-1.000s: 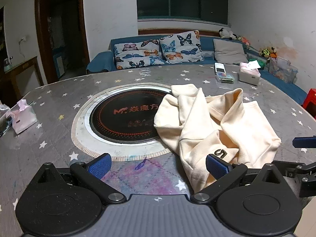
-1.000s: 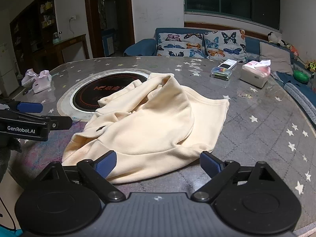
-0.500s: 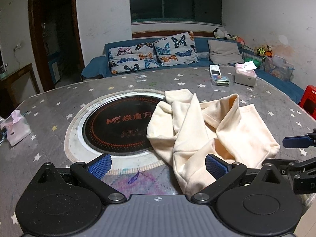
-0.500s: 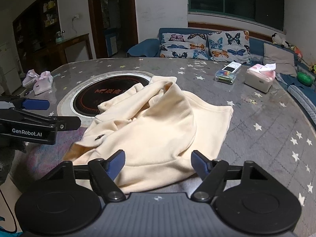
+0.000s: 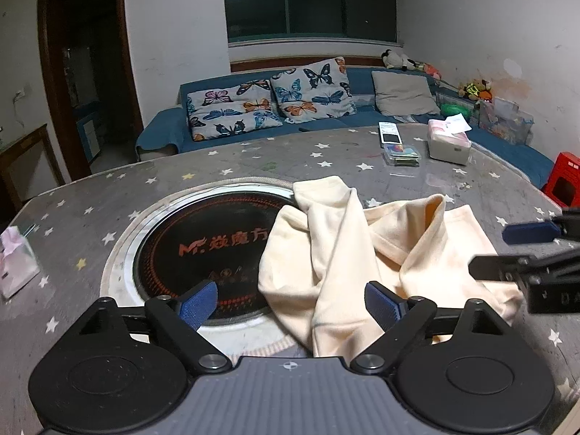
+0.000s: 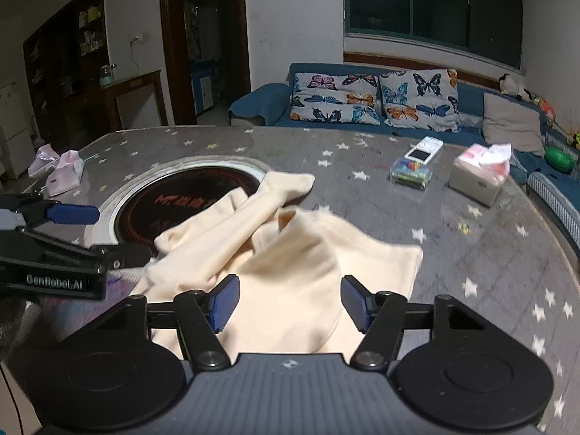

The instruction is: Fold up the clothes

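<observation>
Left wrist view: the left gripper (image 5: 290, 299) hangs low over the near edge of the table (image 5: 108, 195), its blue pads spread wide and holding nothing. A cream garment (image 5: 362, 246) lies crumpled just ahead of the pads and to their right, one fold running under the right pad. Its far end drapes over the rim of the round black burner (image 5: 203, 243), which sits ahead and to the left. The right gripper (image 5: 525, 250) reaches in from the right edge, above the garment's right side. Far ahead to the right stand a tissue box (image 5: 448, 143) and a small clear case (image 5: 401, 154).

Right wrist view: the right gripper (image 6: 290, 301) is released too, pads apart, with the garment (image 6: 290, 253) bunched directly between and ahead of them. The left gripper (image 6: 72, 239) juts in from the left, over the garment's left edge. The burner (image 6: 188, 199) lies ahead to the left, the tissue box (image 6: 478, 174) far ahead to the right.
</observation>
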`<state>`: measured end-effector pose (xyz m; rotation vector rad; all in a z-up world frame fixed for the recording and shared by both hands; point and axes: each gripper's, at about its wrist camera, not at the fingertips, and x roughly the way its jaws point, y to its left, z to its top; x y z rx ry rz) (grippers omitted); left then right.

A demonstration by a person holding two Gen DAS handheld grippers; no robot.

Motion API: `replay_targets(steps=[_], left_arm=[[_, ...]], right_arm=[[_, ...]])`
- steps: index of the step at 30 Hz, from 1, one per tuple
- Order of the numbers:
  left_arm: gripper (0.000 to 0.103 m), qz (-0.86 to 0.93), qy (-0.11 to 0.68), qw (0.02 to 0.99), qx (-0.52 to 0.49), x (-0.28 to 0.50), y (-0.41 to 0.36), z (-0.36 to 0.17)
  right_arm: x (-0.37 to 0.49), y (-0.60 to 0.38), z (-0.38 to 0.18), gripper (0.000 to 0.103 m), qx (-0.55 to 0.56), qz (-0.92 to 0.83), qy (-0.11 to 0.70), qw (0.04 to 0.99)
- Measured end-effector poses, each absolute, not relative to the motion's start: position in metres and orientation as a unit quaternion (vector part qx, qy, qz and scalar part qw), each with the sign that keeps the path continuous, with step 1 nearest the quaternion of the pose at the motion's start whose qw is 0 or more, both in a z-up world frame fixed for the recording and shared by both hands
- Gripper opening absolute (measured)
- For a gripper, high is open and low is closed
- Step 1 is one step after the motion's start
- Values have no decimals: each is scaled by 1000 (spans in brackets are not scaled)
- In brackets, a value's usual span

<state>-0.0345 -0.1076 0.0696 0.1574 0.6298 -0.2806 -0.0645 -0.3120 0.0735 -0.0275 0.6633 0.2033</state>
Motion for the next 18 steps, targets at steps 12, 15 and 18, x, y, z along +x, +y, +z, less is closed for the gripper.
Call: replay_targets(steps=[12, 15, 18], left_arm=[[89, -167, 317, 929, 93, 5, -130, 64], [89, -175, 320, 926, 94, 12, -134, 62], [89, -184, 324, 923, 93, 19, -138, 59]], right_arm=[[-5, -305, 72, 49, -31, 109, 333, 936], [6, -304, 67, 44, -31, 108, 341, 933], [14, -306, 58, 39, -27, 106, 352, 930]])
